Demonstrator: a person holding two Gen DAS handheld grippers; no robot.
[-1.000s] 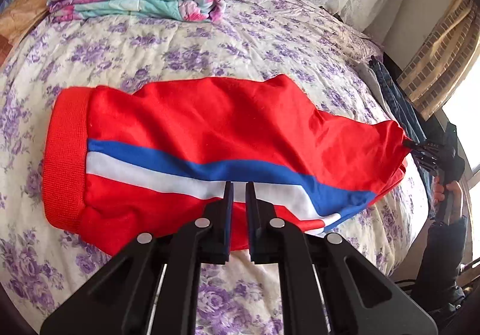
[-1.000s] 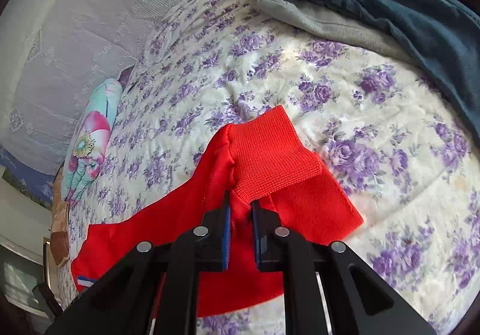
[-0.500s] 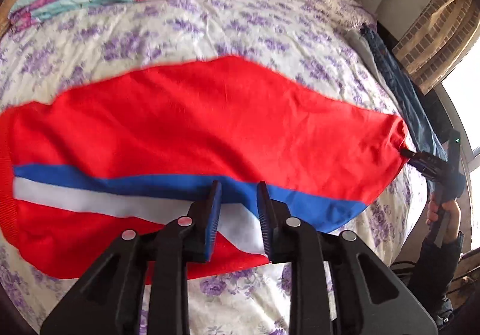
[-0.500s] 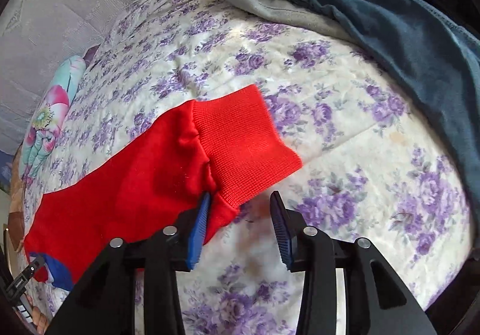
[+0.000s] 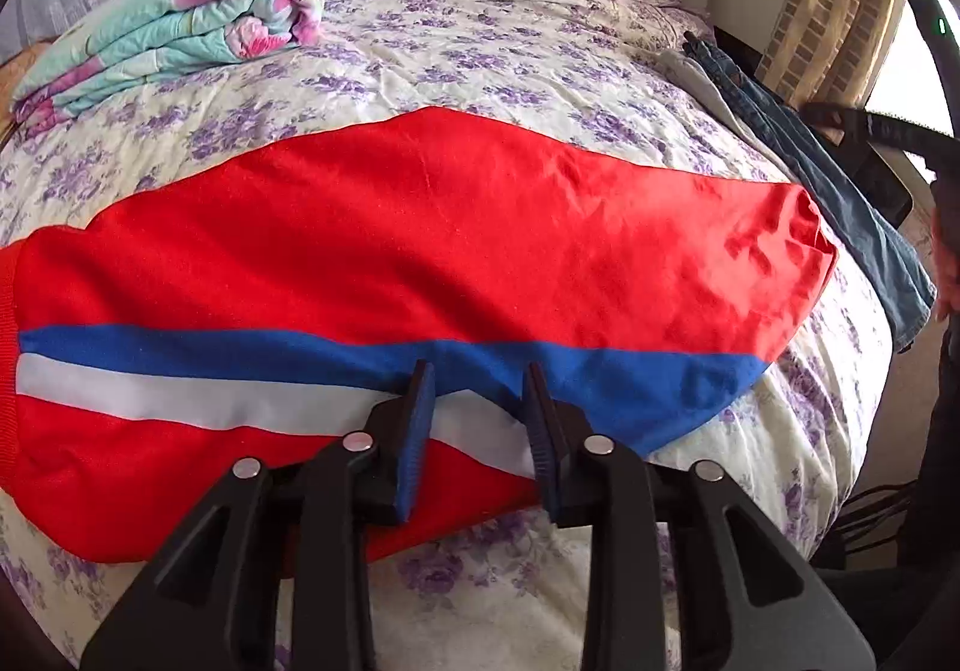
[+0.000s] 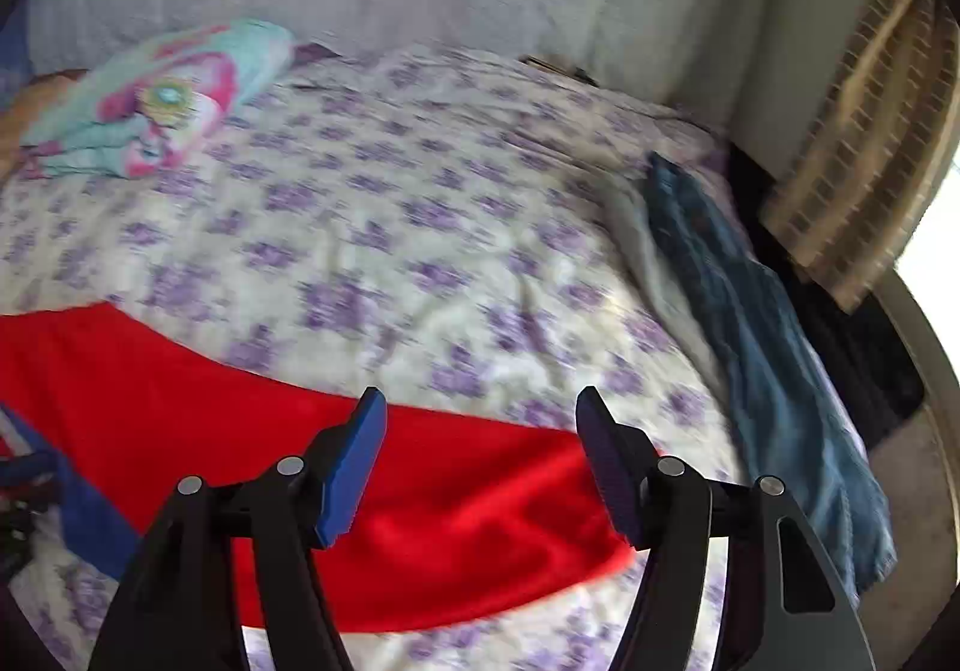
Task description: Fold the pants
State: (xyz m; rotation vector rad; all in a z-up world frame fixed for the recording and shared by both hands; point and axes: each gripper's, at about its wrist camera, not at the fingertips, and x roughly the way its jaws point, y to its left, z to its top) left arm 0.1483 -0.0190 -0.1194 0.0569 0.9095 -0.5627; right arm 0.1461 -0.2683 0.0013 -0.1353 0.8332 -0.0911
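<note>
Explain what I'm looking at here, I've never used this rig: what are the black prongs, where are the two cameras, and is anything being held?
There is no robot arm: a person carries a two-finger gripper in each hand, with a camera on each looking along its fingers. The black prongs are those fingers. The left gripper and the right gripper have both just been opening, and neither holds anything. Under them, red pants with a blue and white stripe lie flat on a floral bedspread. Jeans lie along the bed's right edge, and a folded quilt lies at the far left.
</note>
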